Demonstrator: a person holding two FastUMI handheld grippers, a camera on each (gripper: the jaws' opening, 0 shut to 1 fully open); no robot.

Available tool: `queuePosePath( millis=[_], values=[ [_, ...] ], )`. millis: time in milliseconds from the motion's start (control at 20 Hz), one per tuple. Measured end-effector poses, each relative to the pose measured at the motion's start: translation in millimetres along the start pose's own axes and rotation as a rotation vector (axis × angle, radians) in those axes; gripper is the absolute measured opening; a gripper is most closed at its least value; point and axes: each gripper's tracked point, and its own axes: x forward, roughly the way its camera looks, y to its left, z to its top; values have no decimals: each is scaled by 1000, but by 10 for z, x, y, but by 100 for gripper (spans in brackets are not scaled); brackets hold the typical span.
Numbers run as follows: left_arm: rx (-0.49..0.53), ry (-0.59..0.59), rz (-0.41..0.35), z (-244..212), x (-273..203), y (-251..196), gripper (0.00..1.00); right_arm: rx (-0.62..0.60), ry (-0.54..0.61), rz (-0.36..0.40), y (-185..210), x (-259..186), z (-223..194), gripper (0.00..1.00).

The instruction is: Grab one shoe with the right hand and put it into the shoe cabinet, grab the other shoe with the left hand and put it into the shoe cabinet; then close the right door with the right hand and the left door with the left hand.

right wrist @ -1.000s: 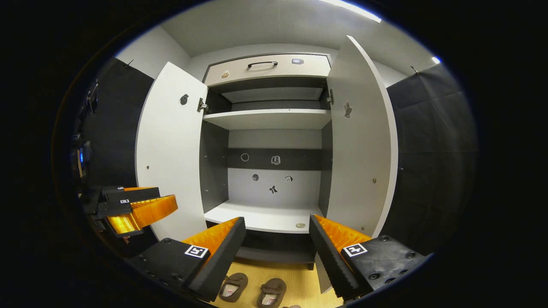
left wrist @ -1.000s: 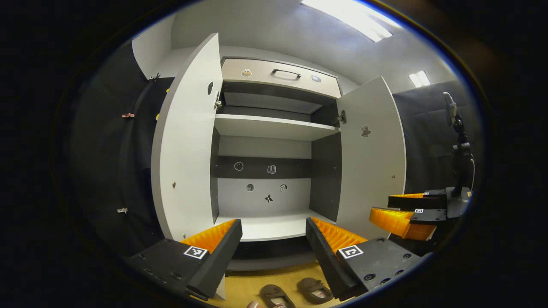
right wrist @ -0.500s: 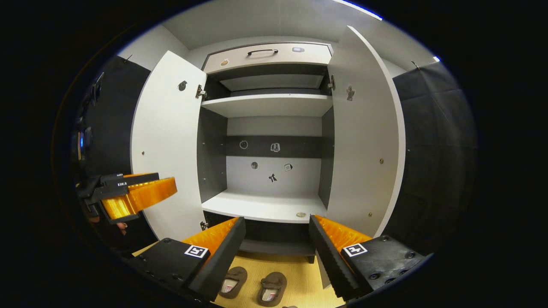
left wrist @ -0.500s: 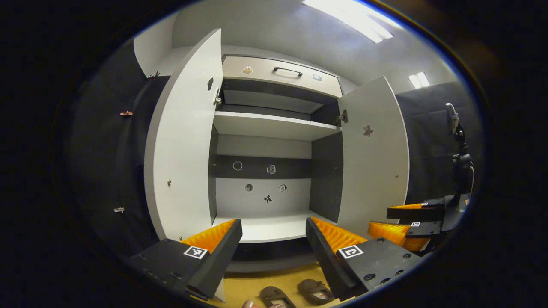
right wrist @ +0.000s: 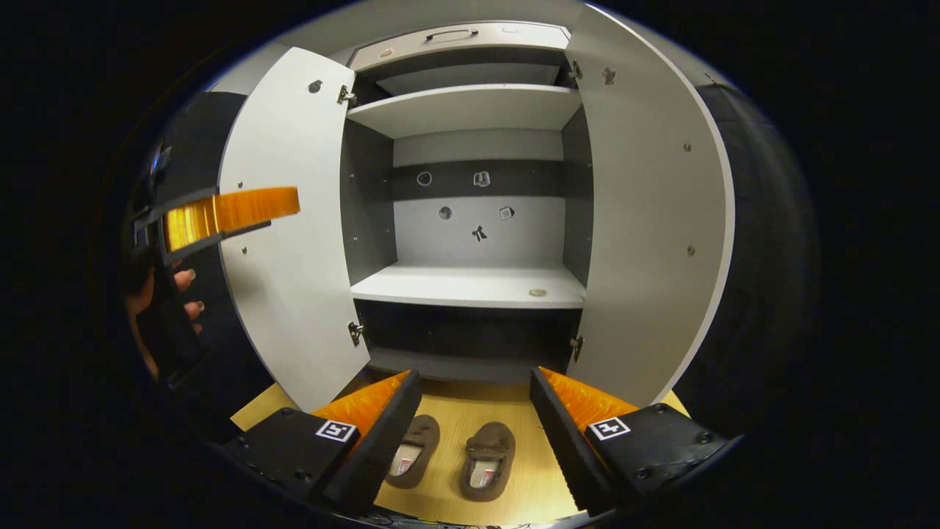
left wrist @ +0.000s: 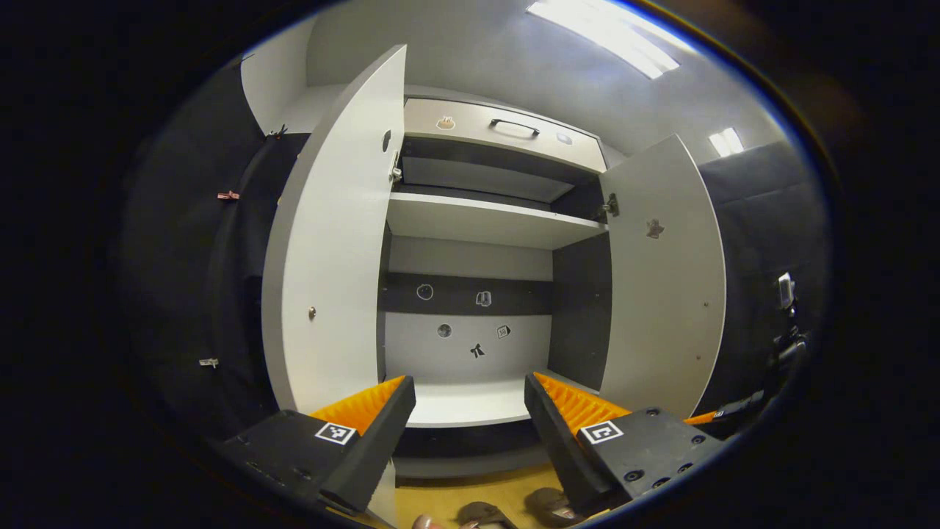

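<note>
Two brown slippers lie side by side on the wooden floor in front of the cabinet, the left shoe (right wrist: 415, 452) and the right shoe (right wrist: 488, 459). My right gripper (right wrist: 474, 389) hangs open above them, its fingers to either side of the pair and touching neither. The shoe cabinet has its left door (right wrist: 286, 220) and right door (right wrist: 646, 220) swung wide, and its lower shelf (right wrist: 470, 283) is bare except for a small round disc (right wrist: 537, 292). My left gripper (left wrist: 470, 400) is open, higher up, facing the shelf (left wrist: 463, 400). The shoes' tips (left wrist: 547, 505) show below it.
A hand (right wrist: 165, 294) holds the left gripper (right wrist: 220, 217) beside the left door. An upper shelf (right wrist: 463, 106) and a drawer with a handle (left wrist: 514, 126) sit above. Black cloth walls flank the cabinet. The right gripper's edge (left wrist: 723, 413) peeks past the right door.
The right gripper has tipped down and lowered toward the shoes, which now sit fully between its fingers. The left gripper shifted slightly; both stay open.
</note>
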Motion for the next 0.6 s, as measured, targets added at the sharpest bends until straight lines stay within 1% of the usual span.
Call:
queuePosePath(
  millis=[100,350,600],
  values=[
    [3,0,3,-71,2,56,95,8,43,4,29,86,-245,99],
    [60,24,26,-250,104,76,95,48,146,-4,45,321,-923,99],
    [67,42,19,-479,159,57,95,95,255,3,73,553,-1650,99]
  ],
)
